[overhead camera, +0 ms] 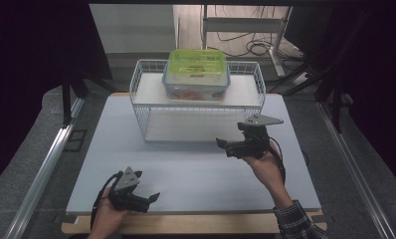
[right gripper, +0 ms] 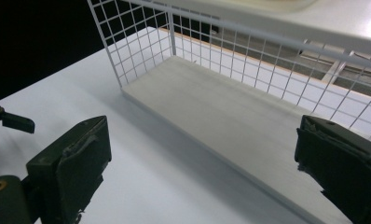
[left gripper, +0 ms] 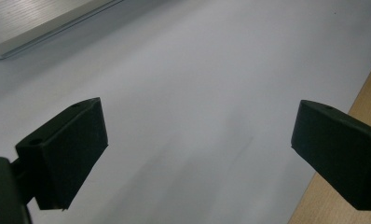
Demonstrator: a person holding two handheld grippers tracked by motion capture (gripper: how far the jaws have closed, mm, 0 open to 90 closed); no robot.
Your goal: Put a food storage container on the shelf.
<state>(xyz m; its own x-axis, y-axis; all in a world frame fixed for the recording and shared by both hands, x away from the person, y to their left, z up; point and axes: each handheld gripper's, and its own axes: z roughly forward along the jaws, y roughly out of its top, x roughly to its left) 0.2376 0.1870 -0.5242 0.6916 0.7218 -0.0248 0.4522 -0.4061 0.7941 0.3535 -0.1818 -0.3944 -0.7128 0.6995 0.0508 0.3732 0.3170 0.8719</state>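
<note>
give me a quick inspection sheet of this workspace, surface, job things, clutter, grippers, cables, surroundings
surface: white table top on a wooden base, bare in front of the rack
job's things: white wire rack with two shelves at the far middle; clear storage box with a green lid on the upper shelf; lower shelf bare
clutter: nothing seen
grippers: left gripper at the near left edge, open, holding nothing; right gripper just in front of the rack's lower shelf, open, holding nothing
cables: a black cable trails from the left gripper; loose floor cables beyond the table
surroundings: dark curtains at both sides, metal rail on the left, grey floor
</note>
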